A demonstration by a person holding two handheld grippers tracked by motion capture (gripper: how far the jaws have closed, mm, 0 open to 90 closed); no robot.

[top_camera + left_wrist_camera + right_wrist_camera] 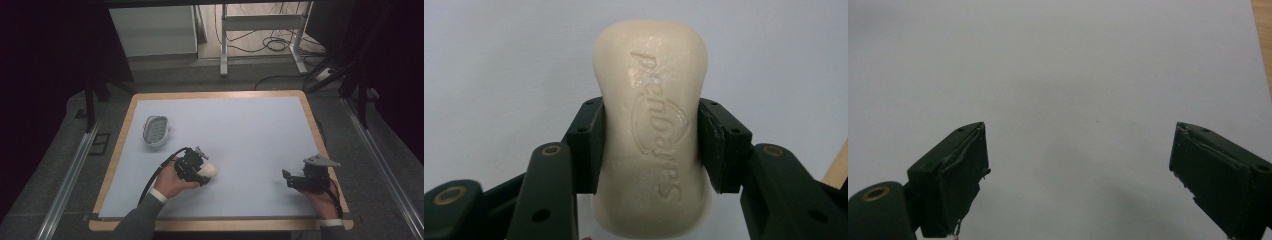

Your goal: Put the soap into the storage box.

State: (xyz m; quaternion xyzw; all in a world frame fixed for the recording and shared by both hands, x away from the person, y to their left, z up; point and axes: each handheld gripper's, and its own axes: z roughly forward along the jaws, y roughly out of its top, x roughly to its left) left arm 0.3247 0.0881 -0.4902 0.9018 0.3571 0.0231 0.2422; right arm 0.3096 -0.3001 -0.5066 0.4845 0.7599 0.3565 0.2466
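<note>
Currently the left hand-held gripper (204, 173) sits over the near-left part of the surface (250, 130), held in the person's left hand (170, 182). Its two black jaws are clamped on a cream bar of soap (653, 130), one jaw pressed against each long side at the bar's narrowed middle. From the left gripper view, the soap stands lengthwise between the jaws, its far end reaching well past them, embossed lettering on the face turned to the camera. A few small pale flecks show near the far end. In the high view the soap (209, 170) shows as a pale rounded lump at the gripper's tip, pointing toward the middle of the surface. Whether it touches the surface or is lifted clear cannot be told.

Right hand-held gripper (289, 179): near the right edge of the surface, held in the right hand (322, 200), grey three-cornered plate on top. Jaws stand wide apart with nothing between them; the right gripper view looks along them at bare pale sheet, with a strip of wooden rim at the upper right corner.

Soap dish (156, 131): white, oval, ridged inside, resting on the left part of the surface, beyond the left gripper and apart from it.

Surface itself: pale sheet on a wood-edged board. Dark floor around it, cables (270, 42) and a white frame (262, 22) beyond the far edge.
</note>
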